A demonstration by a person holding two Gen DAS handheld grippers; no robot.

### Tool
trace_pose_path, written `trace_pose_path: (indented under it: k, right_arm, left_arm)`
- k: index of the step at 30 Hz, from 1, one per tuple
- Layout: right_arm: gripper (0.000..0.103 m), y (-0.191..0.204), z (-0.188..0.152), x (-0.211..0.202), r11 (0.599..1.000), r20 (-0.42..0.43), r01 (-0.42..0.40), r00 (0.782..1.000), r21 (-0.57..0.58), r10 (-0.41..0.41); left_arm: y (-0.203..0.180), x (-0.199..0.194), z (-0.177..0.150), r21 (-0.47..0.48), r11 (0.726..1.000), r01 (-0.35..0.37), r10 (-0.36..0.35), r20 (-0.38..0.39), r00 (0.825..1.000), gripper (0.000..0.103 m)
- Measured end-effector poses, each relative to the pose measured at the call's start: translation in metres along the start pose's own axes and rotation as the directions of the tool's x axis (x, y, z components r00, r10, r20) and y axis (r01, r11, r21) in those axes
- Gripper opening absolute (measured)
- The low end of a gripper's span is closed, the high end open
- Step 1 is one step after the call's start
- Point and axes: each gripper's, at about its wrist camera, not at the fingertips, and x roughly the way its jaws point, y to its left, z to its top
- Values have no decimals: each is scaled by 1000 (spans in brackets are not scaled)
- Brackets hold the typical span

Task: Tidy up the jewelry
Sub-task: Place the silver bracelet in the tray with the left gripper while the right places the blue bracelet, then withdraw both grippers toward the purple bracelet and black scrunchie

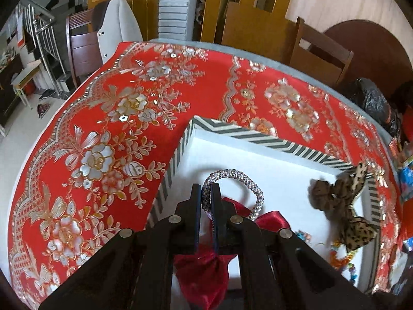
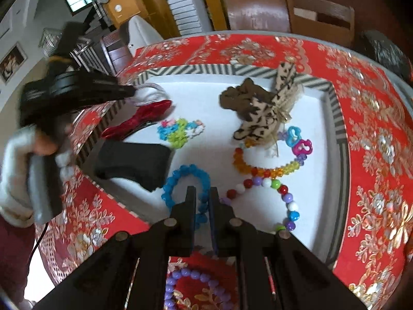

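— Two grippers are seen over the striped tray (image 2: 333, 90), and several pieces are already laid on its white floor. Which step is judged to be in hand?

— Placement, it appears. The left gripper (image 1: 206, 197) is clamped on the silver rope bracelet (image 1: 232, 174), which is held just above the tray's near-left part, over a red satin bow (image 1: 271, 219).

— And the other one?

— The right gripper (image 2: 202, 201) is held with its jaws a little apart; the blue bead bracelet (image 2: 180, 178) lies on the tray floor between and beneath them. Whether the pads are pressing on it cannot be told for certain, though a narrow gap is seen either side.

— What is left outside the tray?

— A purple bead bracelet (image 2: 180, 281) is seen on the red tablecloth (image 2: 374, 155), under the right gripper's body.

— What is called for next?

— Probably the silver bracelet should be lowered onto a bare patch of white and let go, clear of the bow and the leopard-print bow (image 2: 260, 111). The purple bracelet would then likely be fetched.
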Motion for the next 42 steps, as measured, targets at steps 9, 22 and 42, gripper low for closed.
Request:
trace_pose_path:
  k: [9, 22, 42]
  right_arm:
    - [38, 3, -8, -35, 1000, 44, 1, 999, -6, -1]
    - [39, 6, -18, -56, 999, 108, 27, 994, 24, -29]
    - [53, 14, -51, -99, 994, 153, 110, 982, -2, -108]
  left_arm:
    - [5, -3, -6, -4, 999, 50, -51, -15, 999, 44]
    - [0, -78, -48, 52, 998, 28, -32, 88, 996, 45]
    - [-40, -141, -144, 201, 979, 32, -59, 128, 990, 45]
